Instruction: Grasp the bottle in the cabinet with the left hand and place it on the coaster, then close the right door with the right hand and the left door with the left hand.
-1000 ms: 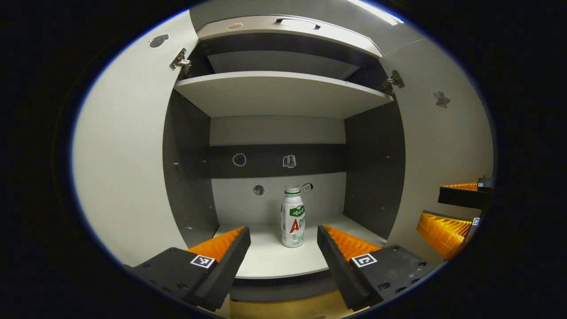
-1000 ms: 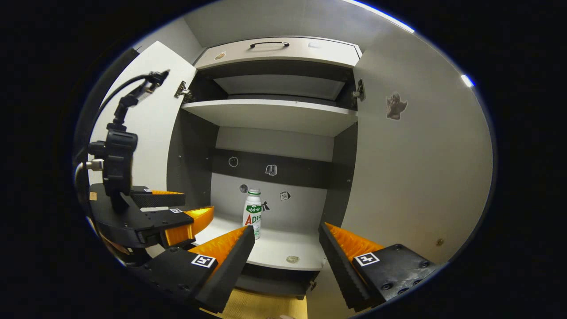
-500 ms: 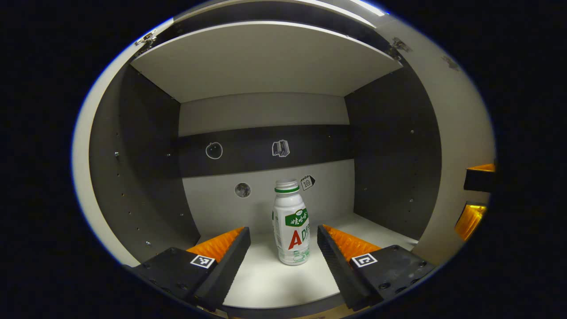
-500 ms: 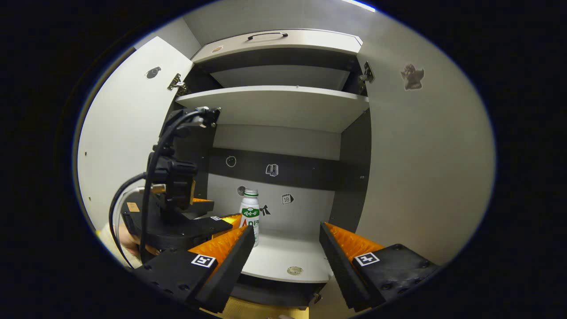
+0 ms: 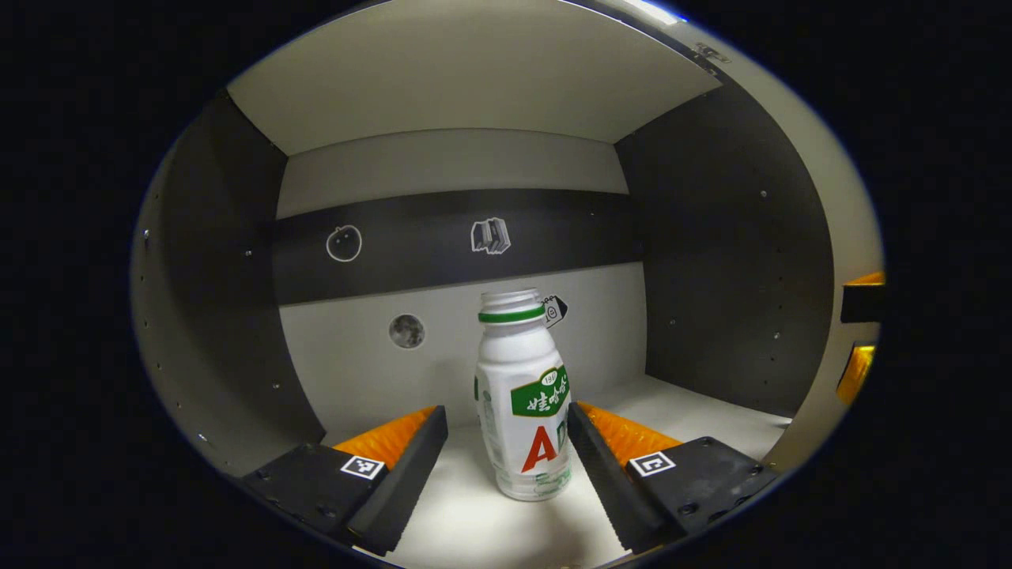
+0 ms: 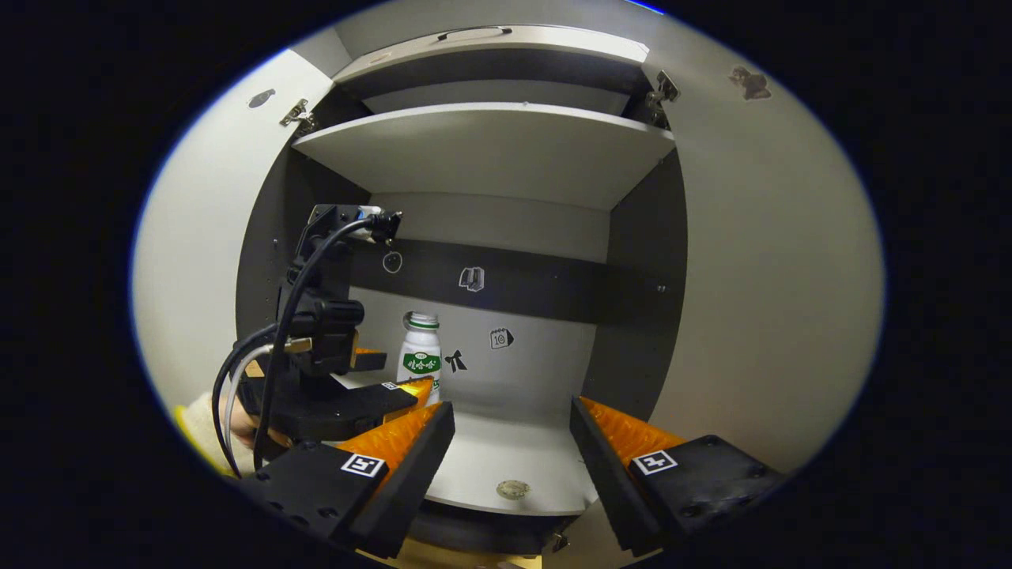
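Observation:
A white bottle (image 5: 523, 395) with a green band and a red letter stands upright on the cabinet's lower shelf (image 5: 680, 411). My left gripper (image 5: 504, 415) is open, reaching into the cabinet, with the bottle between its fingers and closer to the right-hand one. In the right gripper view the left gripper (image 6: 371, 391) is at the bottle (image 6: 419, 356), with a hand (image 6: 213, 415) holding it from behind. My right gripper (image 6: 511, 411) is open and holds nothing, in front of the cabinet. Its fingers (image 5: 860, 302) peek in at the right edge of the left gripper view.
Both cabinet doors stand open: the left door (image 6: 198, 253) and the right door (image 6: 767, 269). An upper shelf (image 6: 490, 150) spans the cabinet above the bottle. A small round disc (image 6: 512, 490) lies near the lower shelf's front edge.
My left gripper has moved forward into the cabinet, so the bottle now stands between its fingers. The right gripper has crept a little closer to the cabinet.

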Tool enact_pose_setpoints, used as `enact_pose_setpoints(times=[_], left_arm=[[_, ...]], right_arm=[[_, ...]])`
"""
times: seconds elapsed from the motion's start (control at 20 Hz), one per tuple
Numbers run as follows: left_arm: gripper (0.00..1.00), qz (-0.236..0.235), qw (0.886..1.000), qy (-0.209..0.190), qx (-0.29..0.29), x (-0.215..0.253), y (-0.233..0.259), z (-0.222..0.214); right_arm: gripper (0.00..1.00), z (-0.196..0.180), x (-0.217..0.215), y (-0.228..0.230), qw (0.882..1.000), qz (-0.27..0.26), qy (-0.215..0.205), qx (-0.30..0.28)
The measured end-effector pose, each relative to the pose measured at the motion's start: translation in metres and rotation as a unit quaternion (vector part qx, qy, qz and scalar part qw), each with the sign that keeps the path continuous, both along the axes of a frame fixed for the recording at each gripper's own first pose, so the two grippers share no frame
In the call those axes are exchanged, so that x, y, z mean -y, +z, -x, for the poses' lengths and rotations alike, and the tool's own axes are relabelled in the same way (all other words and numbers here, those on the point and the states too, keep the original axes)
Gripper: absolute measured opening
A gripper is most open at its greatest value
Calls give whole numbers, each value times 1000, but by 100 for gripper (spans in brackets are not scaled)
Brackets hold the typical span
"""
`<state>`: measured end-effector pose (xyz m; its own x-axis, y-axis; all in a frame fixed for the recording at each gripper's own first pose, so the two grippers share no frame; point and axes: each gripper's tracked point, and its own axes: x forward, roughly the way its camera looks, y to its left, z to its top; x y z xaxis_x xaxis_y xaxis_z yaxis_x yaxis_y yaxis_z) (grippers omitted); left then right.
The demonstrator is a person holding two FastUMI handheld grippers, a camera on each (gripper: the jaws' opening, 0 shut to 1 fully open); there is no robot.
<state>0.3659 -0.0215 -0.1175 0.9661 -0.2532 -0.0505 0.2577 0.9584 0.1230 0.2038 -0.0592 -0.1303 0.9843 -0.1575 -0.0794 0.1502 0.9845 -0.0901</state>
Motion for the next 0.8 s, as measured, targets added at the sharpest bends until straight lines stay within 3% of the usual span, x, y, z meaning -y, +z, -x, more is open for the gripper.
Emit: enact_pose_setpoints(times=[0.25,0.4,0.55,0.8], left_arm=[[93,9,1000,-22,-3,8,-10,-9],[81,17,999,-34,-4,13,-10,-9],[77,44,998,-42,-7,15,-9,-9],[73,47,998,-38,-4,10,8,14]], right_arm=[[98,-10,6,-10,1000,-2,-8,-8],[98,-11,8,-14,1000,0,-13,-13],[98,-9,7,-10,1000,2,-15,-7],[98,9,0,7,1000,8,-14,6]])
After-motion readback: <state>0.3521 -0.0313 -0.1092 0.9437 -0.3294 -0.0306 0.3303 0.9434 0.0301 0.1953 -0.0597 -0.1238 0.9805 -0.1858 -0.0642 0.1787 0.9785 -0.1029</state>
